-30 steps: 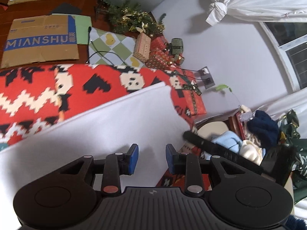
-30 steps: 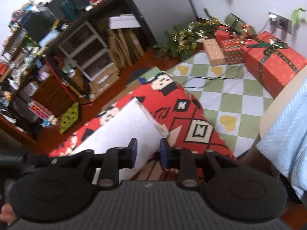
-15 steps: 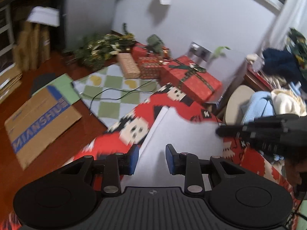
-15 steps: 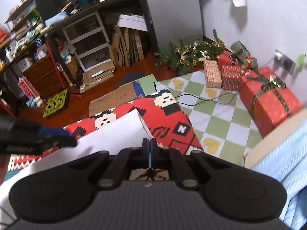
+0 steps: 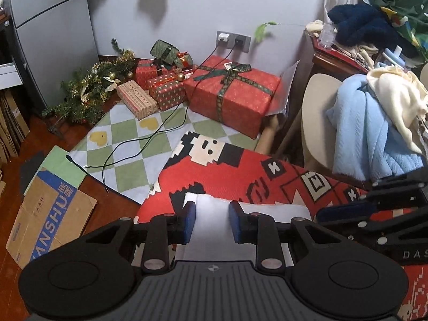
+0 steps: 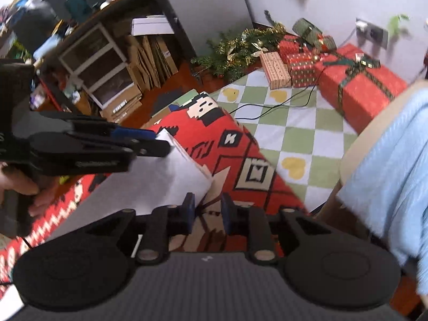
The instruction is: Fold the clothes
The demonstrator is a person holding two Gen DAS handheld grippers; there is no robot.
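Tools: left tool [image 5: 211,220] has its jaws parted, white cloth [image 5: 211,211] showing between the blue pads, nothing clamped; right tool [image 6: 205,213] is also parted and empty, just beside the cloth's corner.
Cloth: white garment [image 6: 171,176] lies folded flat on the red patterned surface [image 6: 230,144].
Left tool from the right view: its tip [image 6: 139,135] sits at the cloth's far edge.
Surroundings: checkered rug [image 5: 139,144], red gift box [image 5: 232,93], blue blanket [image 5: 374,133] on a chair.

At my twelve o'clock I see a big red gift box [image 5: 232,95]; at ten, a flattened cardboard box [image 5: 45,219]; at two, a blue blanket [image 5: 371,131].
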